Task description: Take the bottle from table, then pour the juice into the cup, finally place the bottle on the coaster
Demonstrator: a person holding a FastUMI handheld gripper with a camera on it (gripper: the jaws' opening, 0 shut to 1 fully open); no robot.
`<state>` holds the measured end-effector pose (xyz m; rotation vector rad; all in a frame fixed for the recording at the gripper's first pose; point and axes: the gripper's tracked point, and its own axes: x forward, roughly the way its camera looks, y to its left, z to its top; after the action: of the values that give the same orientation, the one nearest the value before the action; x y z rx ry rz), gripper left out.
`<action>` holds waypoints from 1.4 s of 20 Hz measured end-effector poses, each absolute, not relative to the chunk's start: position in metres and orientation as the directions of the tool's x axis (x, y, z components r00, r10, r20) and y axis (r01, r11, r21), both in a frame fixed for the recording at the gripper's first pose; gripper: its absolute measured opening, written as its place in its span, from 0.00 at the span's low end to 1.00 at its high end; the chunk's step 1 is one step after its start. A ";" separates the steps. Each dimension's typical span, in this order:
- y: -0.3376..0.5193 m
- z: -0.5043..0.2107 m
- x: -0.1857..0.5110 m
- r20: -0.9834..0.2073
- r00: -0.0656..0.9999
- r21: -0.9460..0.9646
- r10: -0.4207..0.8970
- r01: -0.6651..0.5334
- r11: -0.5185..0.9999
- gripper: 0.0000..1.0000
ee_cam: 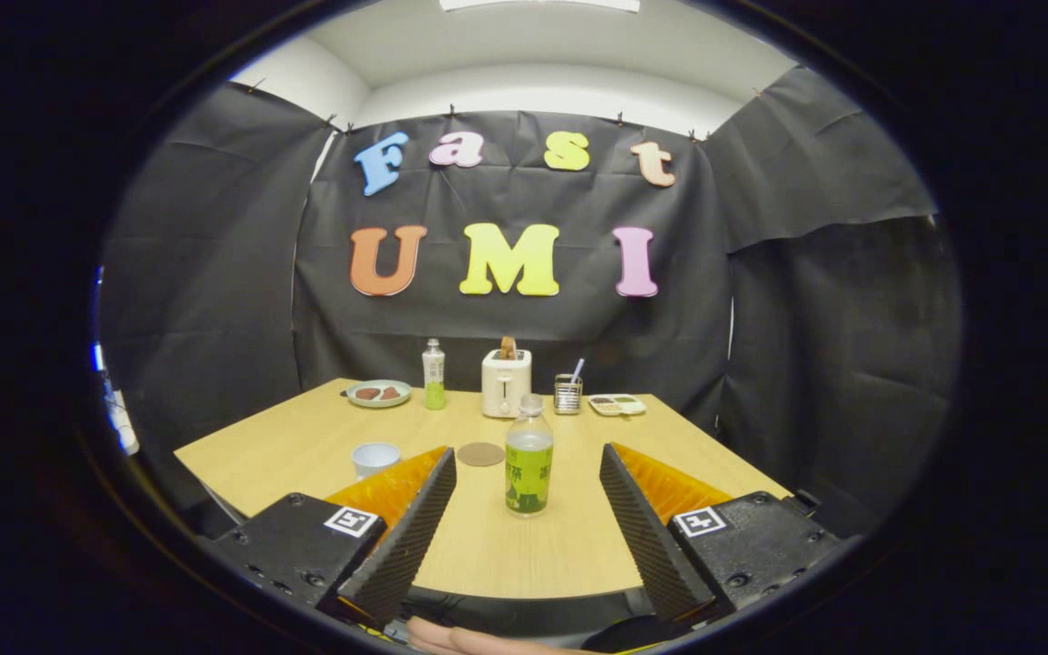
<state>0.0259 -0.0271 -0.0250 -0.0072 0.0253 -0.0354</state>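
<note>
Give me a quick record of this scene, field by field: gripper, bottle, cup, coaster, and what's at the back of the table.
gripper: gripper open, fingers wide apart
bottle: bottle upright between the fingertips, untouched
cup: white cup beside the left finger
coaster: round coaster just beyond the bottle, bare
table: wooden table
back row: plate, second bottle, toaster, tin, small tray

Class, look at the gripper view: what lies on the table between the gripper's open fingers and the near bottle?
Nothing: in the gripper view, bare table separates the open gripper from the bottle, which stands between its fingertips.
</note>
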 end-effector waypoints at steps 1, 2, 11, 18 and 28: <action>-0.027 -0.029 0.032 -0.024 0.999 -0.009 -0.038 0.038 0.999 1.00; -0.027 -0.035 0.038 -0.027 0.999 -0.011 -0.041 0.041 0.999 1.00; -0.038 -0.081 0.114 -0.060 0.998 -0.004 -0.027 0.027 1.000 1.00; -0.034 -0.079 0.165 0.044 0.999 -0.001 -0.003 0.003 1.000 1.00; -0.045 -0.106 0.248 -0.049 0.997 -0.003 -0.052 0.052 0.999 1.00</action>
<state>0.2475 -0.0451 -0.1064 -0.0015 0.0490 -0.0523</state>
